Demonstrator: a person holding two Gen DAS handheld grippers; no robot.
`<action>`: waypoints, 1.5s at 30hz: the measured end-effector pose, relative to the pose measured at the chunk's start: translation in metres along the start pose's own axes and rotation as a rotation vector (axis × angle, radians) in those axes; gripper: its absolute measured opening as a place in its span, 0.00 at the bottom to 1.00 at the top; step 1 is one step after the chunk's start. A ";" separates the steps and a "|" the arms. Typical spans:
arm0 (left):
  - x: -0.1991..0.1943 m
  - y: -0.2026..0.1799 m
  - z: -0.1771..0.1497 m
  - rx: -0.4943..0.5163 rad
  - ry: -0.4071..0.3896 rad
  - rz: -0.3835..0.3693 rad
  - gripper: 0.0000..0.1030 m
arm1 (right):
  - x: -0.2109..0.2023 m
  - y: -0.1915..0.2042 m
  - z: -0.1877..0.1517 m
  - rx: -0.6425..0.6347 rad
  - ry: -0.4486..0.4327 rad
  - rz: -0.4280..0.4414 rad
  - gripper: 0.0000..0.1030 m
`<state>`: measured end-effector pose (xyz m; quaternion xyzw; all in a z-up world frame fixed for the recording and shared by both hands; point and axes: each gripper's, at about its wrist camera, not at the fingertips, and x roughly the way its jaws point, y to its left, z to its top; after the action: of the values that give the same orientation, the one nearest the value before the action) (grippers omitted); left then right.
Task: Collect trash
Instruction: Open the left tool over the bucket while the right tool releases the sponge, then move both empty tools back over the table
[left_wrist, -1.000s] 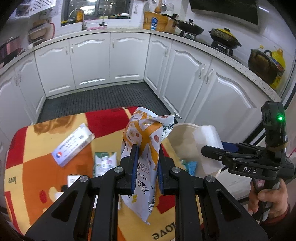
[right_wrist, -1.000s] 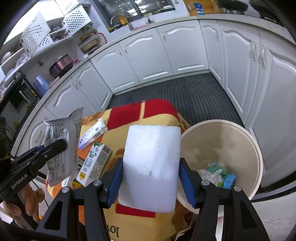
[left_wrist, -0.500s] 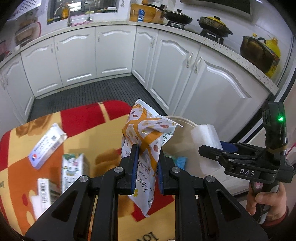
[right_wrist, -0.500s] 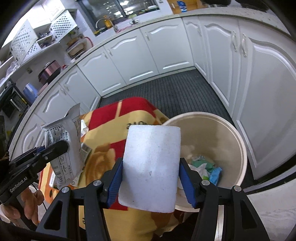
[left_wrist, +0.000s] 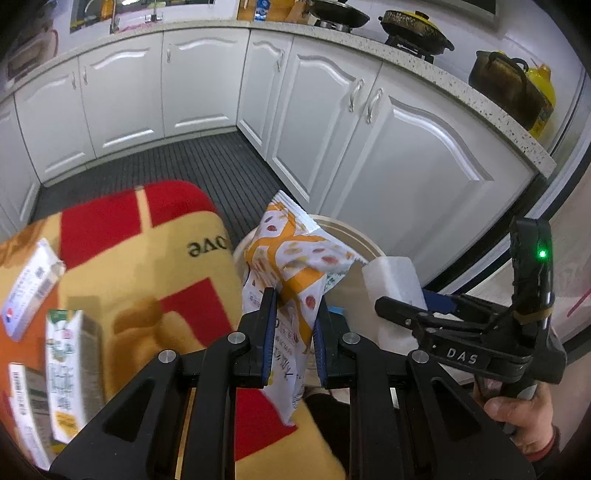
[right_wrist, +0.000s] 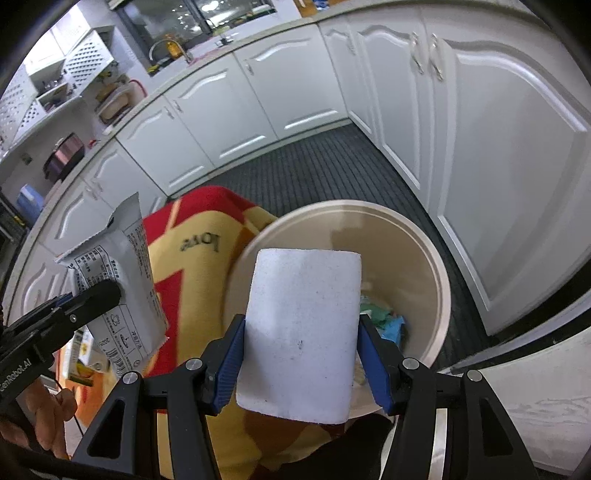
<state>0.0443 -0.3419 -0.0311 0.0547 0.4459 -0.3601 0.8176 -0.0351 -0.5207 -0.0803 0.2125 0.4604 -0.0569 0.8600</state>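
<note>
Now carried from over the table (left_wrist: 140, 266) toward the bin (right_wrist: 439, 280): both loads. Left gripper (left_wrist: 293, 334) clamped on snack bag (left_wrist: 291, 266), seemingly above the rim; right gripper (right_wrist: 301, 360) clamped on white foam block (right_wrist: 303, 332) over the opening.

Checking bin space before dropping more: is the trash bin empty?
Not empty. The bin already holds crumpled green and blue scraps at the bottom, with room left.

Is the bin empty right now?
No, green and blue scraps lie at the bottom of the bin, beyond the foam block in the right gripper.
</note>
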 end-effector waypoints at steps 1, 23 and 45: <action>0.003 -0.001 0.000 -0.002 0.001 -0.003 0.15 | 0.002 -0.002 -0.001 0.004 0.003 -0.006 0.55; 0.015 0.000 -0.007 -0.035 -0.005 0.022 0.44 | 0.021 -0.022 -0.011 0.075 0.030 -0.041 0.73; -0.034 0.043 -0.032 -0.075 -0.041 0.122 0.47 | 0.004 0.044 -0.023 -0.034 0.014 -0.018 0.74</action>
<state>0.0376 -0.2783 -0.0340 0.0439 0.4379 -0.2936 0.8486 -0.0371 -0.4707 -0.0812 0.1942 0.4694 -0.0555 0.8596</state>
